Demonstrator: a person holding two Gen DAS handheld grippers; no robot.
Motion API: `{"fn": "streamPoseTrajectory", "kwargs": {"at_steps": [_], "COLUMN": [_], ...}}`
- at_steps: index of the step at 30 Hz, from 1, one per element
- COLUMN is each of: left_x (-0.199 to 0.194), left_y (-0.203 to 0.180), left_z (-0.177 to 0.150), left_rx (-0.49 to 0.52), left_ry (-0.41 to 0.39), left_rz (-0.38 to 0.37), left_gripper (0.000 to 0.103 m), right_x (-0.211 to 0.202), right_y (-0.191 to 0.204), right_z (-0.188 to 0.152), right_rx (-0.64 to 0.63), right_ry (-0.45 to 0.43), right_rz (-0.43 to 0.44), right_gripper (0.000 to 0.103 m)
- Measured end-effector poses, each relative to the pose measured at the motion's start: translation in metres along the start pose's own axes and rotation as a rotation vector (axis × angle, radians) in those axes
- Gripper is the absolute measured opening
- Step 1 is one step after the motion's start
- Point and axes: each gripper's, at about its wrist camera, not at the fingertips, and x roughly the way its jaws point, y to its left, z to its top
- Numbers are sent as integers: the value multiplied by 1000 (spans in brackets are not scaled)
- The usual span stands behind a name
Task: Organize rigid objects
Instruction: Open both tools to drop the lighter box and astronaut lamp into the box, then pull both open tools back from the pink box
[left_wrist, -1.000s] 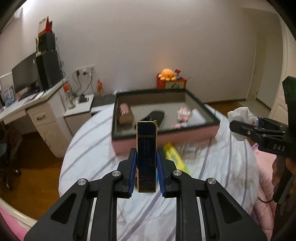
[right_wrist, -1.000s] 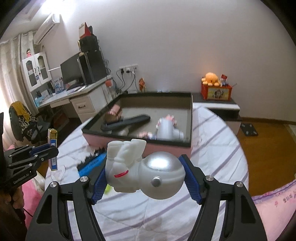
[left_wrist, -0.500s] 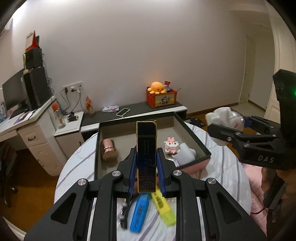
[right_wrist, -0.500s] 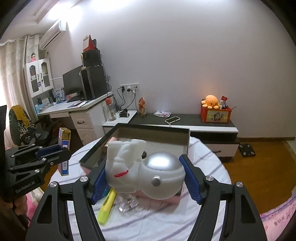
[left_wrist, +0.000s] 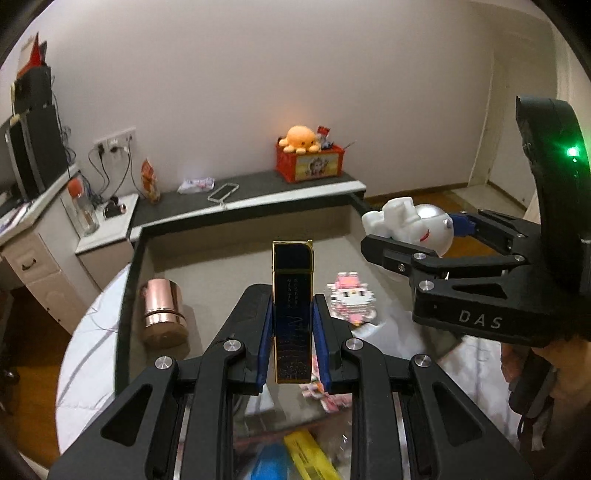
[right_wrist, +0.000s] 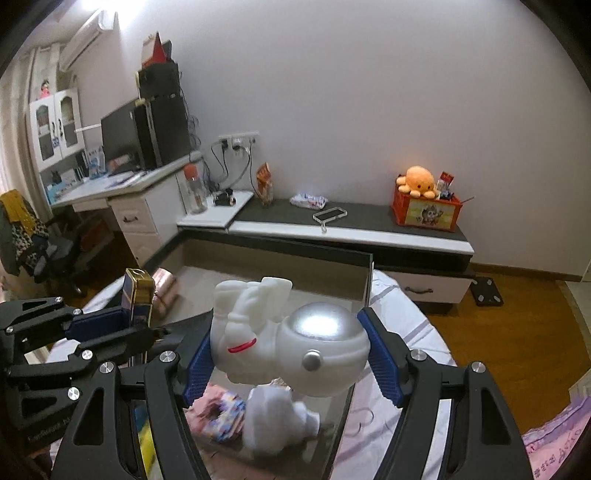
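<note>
Blue item (left_wrist: 272, 461) and yellow item (left_wrist: 309, 458): blurred, cut by the lower edge, partly behind left gripper (left_wrist: 292, 332). White soft object (right_wrist: 277, 421): blurred, identity unclear. Colourful packet (right_wrist: 225, 417): print unreadable, partly hidden by a gripper finger.

The lighter (left_wrist: 291, 314) was dark blue, edged in gold. The astronaut figure (right_wrist: 291, 339) was white with a silver helmet and one red stripe. Both grippers were black with blue pads (left_wrist: 264, 343). At nine o'clock in the box (left_wrist: 127, 295), whose rim was dark and floor grey, lay a copper-pink cylinder (left_wrist: 162, 314); a pink-and-white block figure (left_wrist: 349, 299) sat at three o'clock. The bedsheet (left_wrist: 88, 354) was white with grey stripes.
</note>
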Motion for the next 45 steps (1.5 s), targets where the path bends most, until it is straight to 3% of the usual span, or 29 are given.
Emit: {"fn": "streamPoseTrajectory", "kwargs": {"at_steps": [7,13,15,16,17,23,25,27,28,33,37,40,45], "left_x": [34,35,33,32,29,5,-5,-18,-25,-68,-103,-123,-161], "left_y": [9,16,18,19,20,22,23,23,23,32,39,42,37], "left_z": [-5,-9,-9,-10,-11,-14,-16,-20,-23,-45,-64,-75,-98], "left_rx": [-33,-55,-61,-63,-68,-81,-88,-101,-106,-157,-188,-178,-161], "left_ry": [58,48,33,28,19,-32,-60,-68,-82,-195,-243,-256,-281], "left_rz": [6,3,19,17,22,51,36,44,62,216,298,312,296], "left_gripper": [21,24,35,47,58,92,92,95,95,98,100,100,102], "right_x": [31,38,35,31,30,9,0,-13,-20,-65,-104,-130,-155], "right_y": [-5,-7,-8,-9,-9,-7,-6,-4,-2,9,26,41,56], "right_z": [-1,1,1,1,2,-1,-3,-6,-7,-18,-29,-38,-54], "right_rx": [-14,-4,8,16,19,41,44,50,52,52,2,-23,-24], "right_ry": [46,43,18,7,3,-18,-28,-52,-67,-157,-273,-338,-350], "right_rz": [-16,-2,2,0,3,1,-11,-21,-24,-41,-214,-254,-219], "right_gripper": [73,73,76,82,82,83,86,94,103,103,103,103,103]}}
